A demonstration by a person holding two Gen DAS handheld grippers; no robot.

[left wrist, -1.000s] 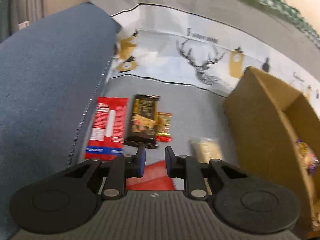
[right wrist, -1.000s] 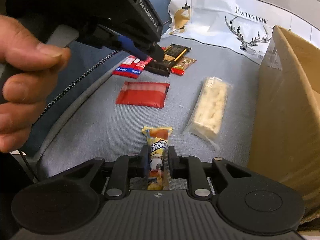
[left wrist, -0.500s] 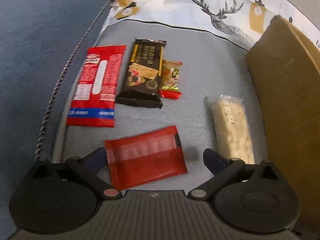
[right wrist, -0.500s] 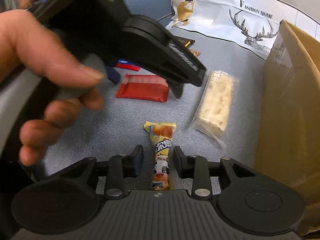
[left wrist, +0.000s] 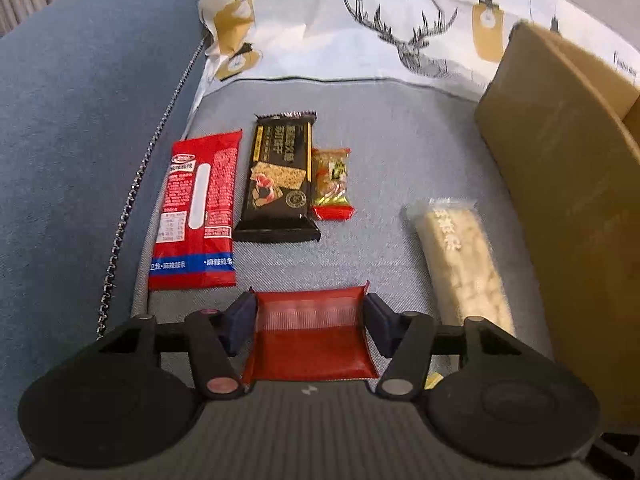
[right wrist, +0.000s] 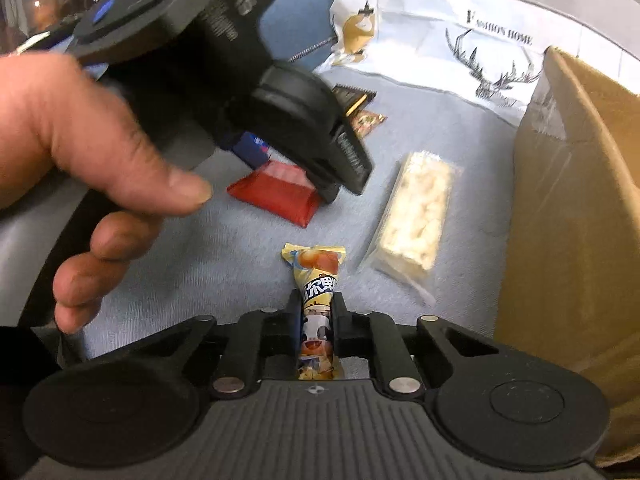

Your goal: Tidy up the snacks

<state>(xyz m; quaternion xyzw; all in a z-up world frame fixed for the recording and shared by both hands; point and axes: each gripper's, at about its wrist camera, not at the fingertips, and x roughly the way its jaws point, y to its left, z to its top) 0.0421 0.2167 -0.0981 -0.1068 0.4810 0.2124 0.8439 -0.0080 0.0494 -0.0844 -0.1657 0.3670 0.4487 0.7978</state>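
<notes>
Left gripper [left wrist: 307, 322]: jaws have just been closing from wide open and now sit against the two short ends of the flat dark-red foil snack pouch [left wrist: 310, 334]. The pouch is slightly lifted and bowed in the right wrist view, so I read it as clamped. Its long axis runs across the jaw gap, so the grip spans its length. The person's hand [right wrist: 86, 168] holds that gripper just in front of the right one.

Right gripper [right wrist: 316, 322]: jaws together, clamped on the narrow yellow cartoon-print snack stick [right wrist: 316, 280]. The stick's long axis points straight ahead along the fingers; its far end lies on the grey-blue fabric seat [left wrist: 400, 160].

Further out, right: clear-wrapped pale puffed-rice bar [left wrist: 460, 260], long axis away from the camera, just beside the wall of the brown cardboard box [left wrist: 560, 180]. The right gripper is nearer to the box. The box's inside isn't visible, so contents unknown.

Far left, in a row side by side: red-and-blue long packet [left wrist: 196, 208], black cracker packet [left wrist: 280, 176], small red-gold sweet packet [left wrist: 330, 180].

Beyond: white deer-print cloth [left wrist: 400, 32].

Judgement: both snacks go right to the box.
</notes>
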